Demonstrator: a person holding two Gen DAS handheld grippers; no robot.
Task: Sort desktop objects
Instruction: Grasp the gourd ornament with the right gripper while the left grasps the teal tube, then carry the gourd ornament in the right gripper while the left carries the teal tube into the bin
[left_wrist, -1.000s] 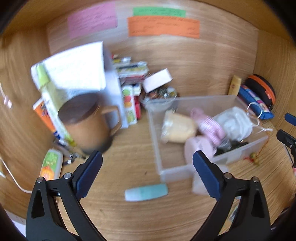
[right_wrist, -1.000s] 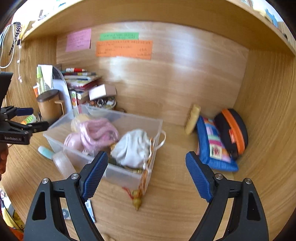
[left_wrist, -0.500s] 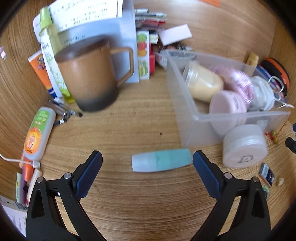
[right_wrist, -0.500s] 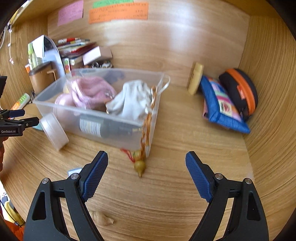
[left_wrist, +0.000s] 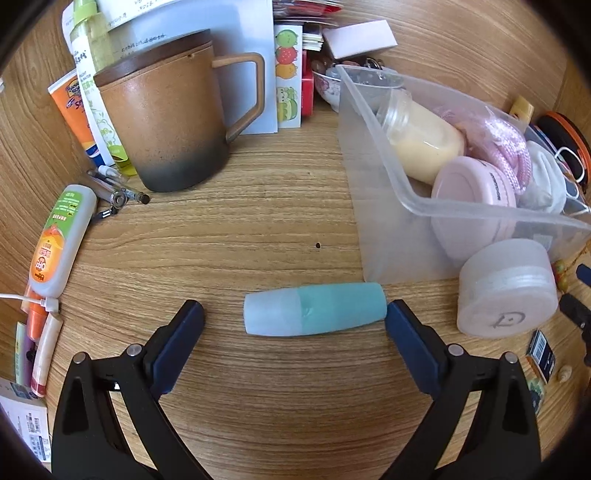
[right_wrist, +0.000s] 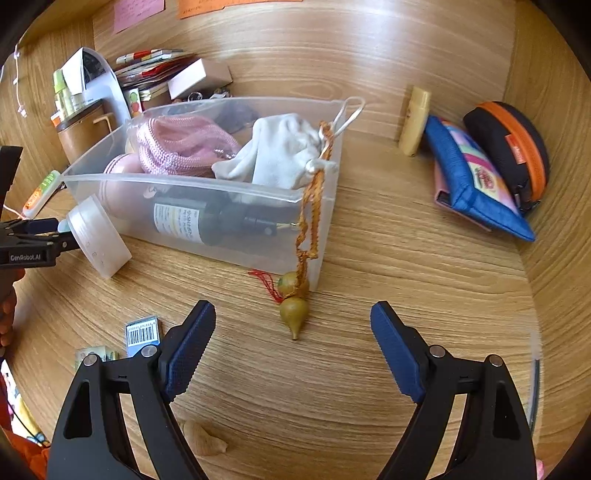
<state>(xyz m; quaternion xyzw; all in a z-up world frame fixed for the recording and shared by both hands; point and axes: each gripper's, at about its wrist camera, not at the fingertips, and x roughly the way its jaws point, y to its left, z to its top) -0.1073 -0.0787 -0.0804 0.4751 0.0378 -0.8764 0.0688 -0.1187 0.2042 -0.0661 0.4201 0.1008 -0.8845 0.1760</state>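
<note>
A teal bottle (left_wrist: 314, 309) lies on its side on the wooden desk, between the fingers of my open left gripper (left_wrist: 294, 317), its right end close to the right finger. A clear plastic bin (left_wrist: 388, 206) to the right holds a cream jar, a pink jar, a pink mesh pouch and a white pouch. A frosted round jar (left_wrist: 506, 291) leans on the bin's front. In the right wrist view my open right gripper (right_wrist: 293, 332) hovers over a gourd charm (right_wrist: 293, 314) whose orange cord hangs from the bin (right_wrist: 236, 236).
A brown mug (left_wrist: 166, 125) stands at the back left with tubes, papers and pens around it. An orange-labelled bottle (left_wrist: 59, 236) lies at the left. A blue pouch (right_wrist: 476, 177) and a black-orange case (right_wrist: 513, 151) lean at the right wall. A barcode card (right_wrist: 142, 332) lies by my right gripper.
My left gripper has dropped down and forward until the teal bottle sits between its fingers. My right gripper has lowered toward the gourd charm in front of the bin.
</note>
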